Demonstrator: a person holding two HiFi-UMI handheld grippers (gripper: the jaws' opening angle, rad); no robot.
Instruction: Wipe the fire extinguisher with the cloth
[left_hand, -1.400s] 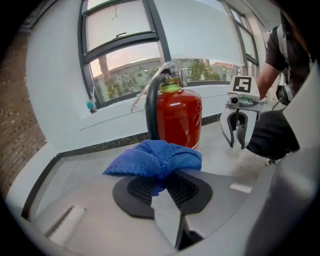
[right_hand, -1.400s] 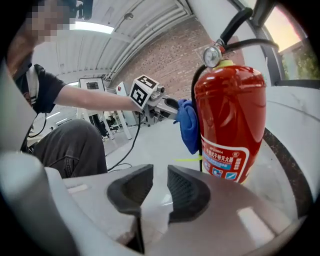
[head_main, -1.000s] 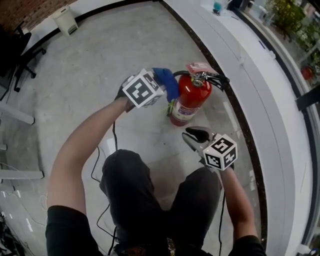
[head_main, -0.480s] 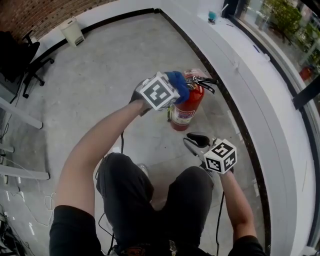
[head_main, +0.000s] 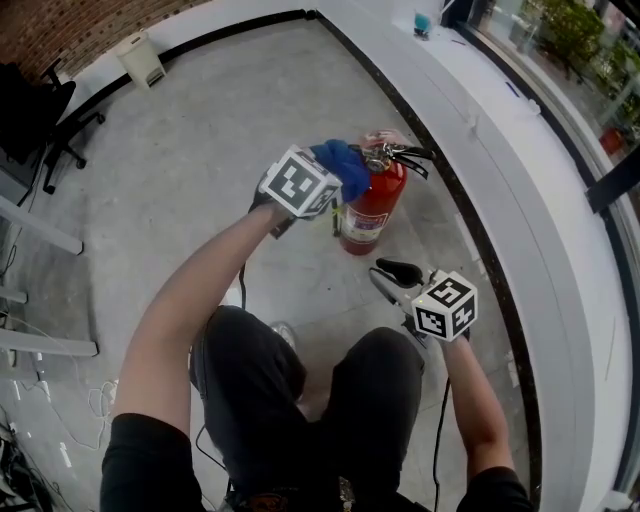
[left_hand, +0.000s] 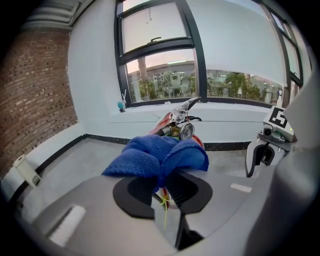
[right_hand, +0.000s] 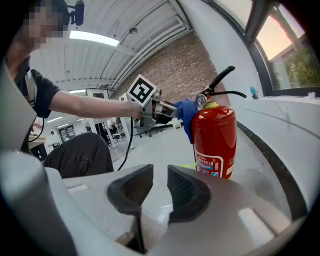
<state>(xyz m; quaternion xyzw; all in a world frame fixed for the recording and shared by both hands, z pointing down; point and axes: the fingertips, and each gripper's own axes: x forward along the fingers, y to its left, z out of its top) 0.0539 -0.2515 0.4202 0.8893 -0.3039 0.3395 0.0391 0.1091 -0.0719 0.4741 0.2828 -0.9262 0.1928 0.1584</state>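
Two grippers are in use, one in each of the person's hands, over a grey concrete floor (head_main: 200, 130). At the centre of the left gripper view, the left gripper (left_hand: 161, 184) has its dark pads pinched on a bunched blue cloth (left_hand: 157, 155), which swells out above the jaws in two folds. In the right gripper view the cloth sits against the upper left shoulder of the red fire extinguisher (right_hand: 214, 140), just below its pressure gauge (right_hand: 201, 101) and black lever handle (right_hand: 222, 80). The extinguisher stands upright on the floor, slightly right of centre in the head view, close to the dark strip at the foot of a curved white ledge (head_main: 520, 160). The right gripper (right_hand: 156, 192) is held lower in the head view, well apart from the cylinder and pointing toward it (the printed label (right_hand: 212, 162) faces its camera). Its jaws stand slightly spread, with a narrow gap and only bare floor between them. The person's knees in dark trousers (head_main: 260, 370) fill the lower middle of the head view.
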